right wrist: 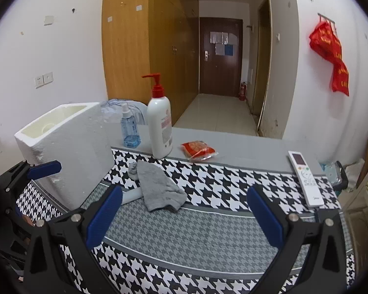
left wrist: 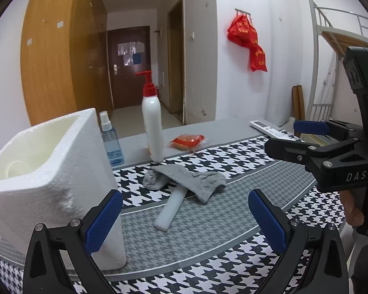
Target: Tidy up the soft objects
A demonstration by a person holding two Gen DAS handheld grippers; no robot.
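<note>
The sock (left wrist: 189,181) lies crumpled on the bench (left wrist: 208,223) just right of the foam box (left wrist: 49,171), draped over a white rod (left wrist: 170,208); both the left gripper (left wrist: 184,223) and the right gripper (right wrist: 184,215) are spread wide, empty, short of it; the left looks nearer.

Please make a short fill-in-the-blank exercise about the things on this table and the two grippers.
1. The grey sock lies partly over a white ____.
2. The pump bottle has a ____ pump head.
3. The left gripper and right gripper both have their jaws ____.
4. The spray bottle stands between the foam box and the ____ bottle.

Missing words: rod; red; open; pump
</note>
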